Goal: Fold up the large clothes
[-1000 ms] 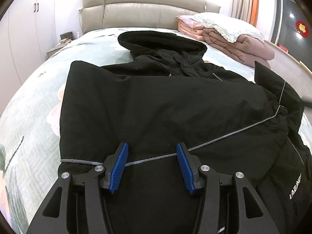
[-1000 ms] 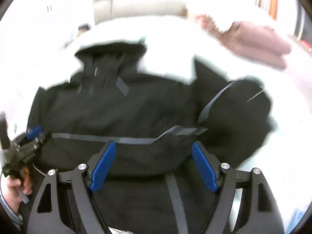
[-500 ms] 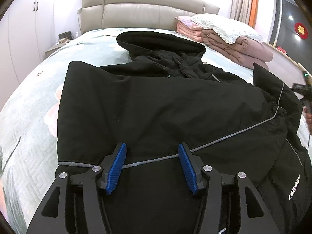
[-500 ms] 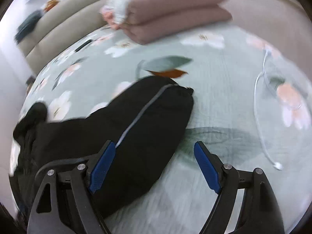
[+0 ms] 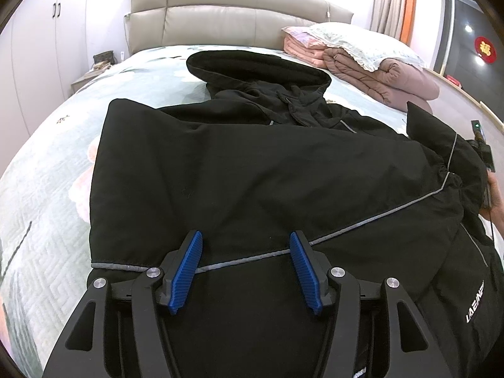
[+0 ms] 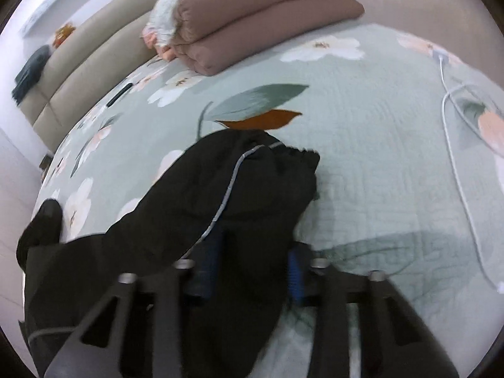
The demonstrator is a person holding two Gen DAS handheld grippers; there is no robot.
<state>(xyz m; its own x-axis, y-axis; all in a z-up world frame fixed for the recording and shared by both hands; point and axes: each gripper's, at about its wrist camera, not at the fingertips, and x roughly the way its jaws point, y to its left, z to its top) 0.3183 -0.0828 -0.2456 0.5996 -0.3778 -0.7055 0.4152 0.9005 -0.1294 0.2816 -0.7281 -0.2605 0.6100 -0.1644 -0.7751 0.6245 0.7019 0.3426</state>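
A large black hooded jacket [image 5: 252, 173] with thin grey piping lies spread on the bed, hood toward the headboard. My left gripper [image 5: 245, 271] is open and empty, its blue pads hovering over the jacket's lower front. In the right wrist view the jacket's right sleeve [image 6: 239, 189] lies on the floral bedspread with its cuff pointing away. My right gripper [image 6: 252, 267] has its fingers either side of the sleeve, narrowed around it; the frame is blurred, so the grip is unclear. The right gripper also shows at the left wrist view's right edge [image 5: 482, 154].
Folded pink-brown quilts and a pillow [image 5: 371, 60] lie at the bed's far right, also in the right wrist view [image 6: 252, 22]. A white cable [image 6: 453, 132] lies on the bedspread at right. The beige headboard [image 5: 236, 15] is behind. A nightstand [image 5: 94, 69] stands at left.
My right gripper has moved down onto the sleeve and its fingers have narrowed around it. My left gripper has barely moved and stays open.
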